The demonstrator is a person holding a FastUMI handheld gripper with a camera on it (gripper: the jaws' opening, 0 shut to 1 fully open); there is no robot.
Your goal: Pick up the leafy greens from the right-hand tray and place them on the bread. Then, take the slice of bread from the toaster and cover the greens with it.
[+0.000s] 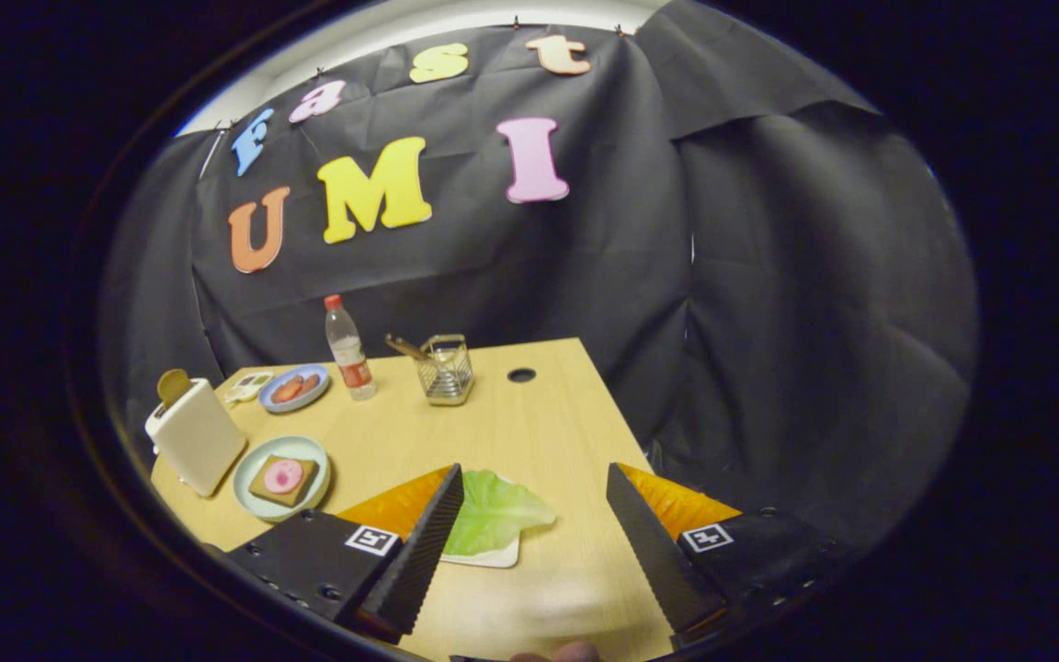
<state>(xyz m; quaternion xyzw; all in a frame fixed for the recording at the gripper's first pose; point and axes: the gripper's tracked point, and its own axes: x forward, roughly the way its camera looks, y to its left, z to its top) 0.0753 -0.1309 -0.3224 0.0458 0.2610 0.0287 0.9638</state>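
The tool (pixel 534 533) hung open above the worktop (pixel 529 423), gripping nothing. The greens (pixel 493 510) lay on their tray (pixel 493 556) beside its left finger. A clean pick likely called for shifting left, centring the leaf, then closing gently.

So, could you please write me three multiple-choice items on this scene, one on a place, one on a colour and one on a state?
1. Where is the leafy green?
A. On the white tray between the fingers
B. In the toaster
C. On the blue plate

2. What colour is the bottle cap?
A. Green
B. Red
C. Yellow

3. How is the gripper?
A. Shut on the bread
B. Shut on the leaf
C. Open

Answers:
1. A: the leaf lies on the tray beside one finger.
2. B: the cap shows red.
3. C: the fingers stand wide apart, holding nothing.
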